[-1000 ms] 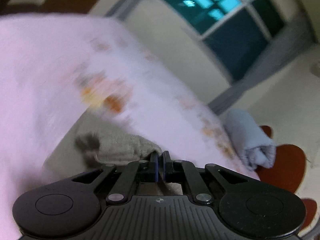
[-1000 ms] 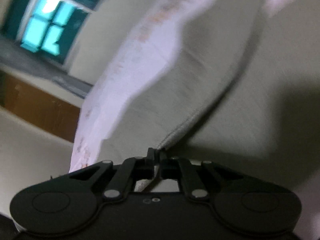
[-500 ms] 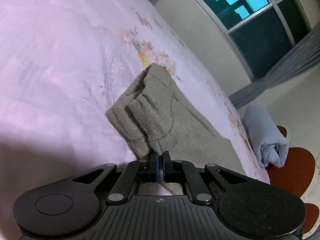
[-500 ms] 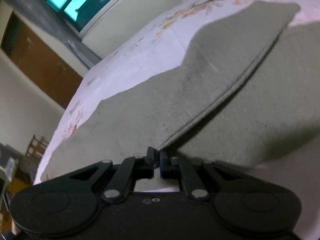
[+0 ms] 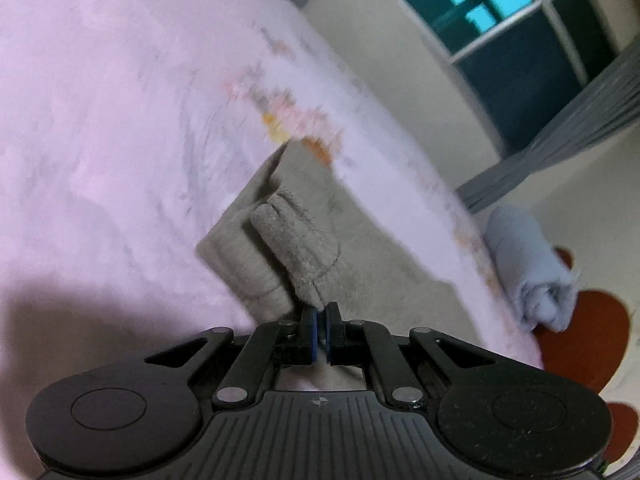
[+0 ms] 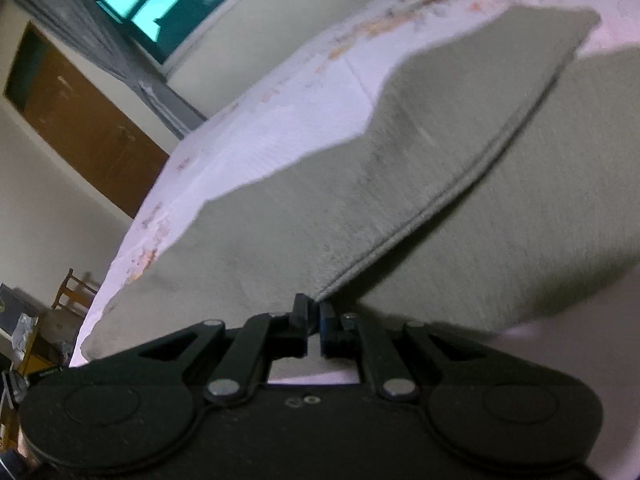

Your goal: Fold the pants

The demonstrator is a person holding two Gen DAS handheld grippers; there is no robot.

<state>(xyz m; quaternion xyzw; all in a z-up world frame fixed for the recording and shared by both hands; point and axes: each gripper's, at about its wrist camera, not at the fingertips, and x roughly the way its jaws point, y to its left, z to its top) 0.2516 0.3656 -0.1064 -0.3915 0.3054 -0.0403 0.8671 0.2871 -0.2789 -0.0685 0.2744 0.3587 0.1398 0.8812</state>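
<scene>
Grey pants (image 6: 400,184) on bed (image 5: 100,120) | both grippers (image 5: 321,312) (image 6: 313,306) pinch an edge | you lift it to fold over

Pink floral bedsheet (image 5: 120,120), rolled blue towel (image 5: 524,268) (off the bed), window (image 6: 156,12), brown door (image 6: 84,124), wooden chair (image 6: 74,294)

The left gripper (image 5: 321,322) is matte black plastic with a ribbed housing, a small crosshair mark, round silver pivot pins on angled link arms, two disc-shaped recesses, and blue-edged jaws. The right gripper (image 6: 313,314) has a smooth black housing, similar pins, two tiny screws.
</scene>
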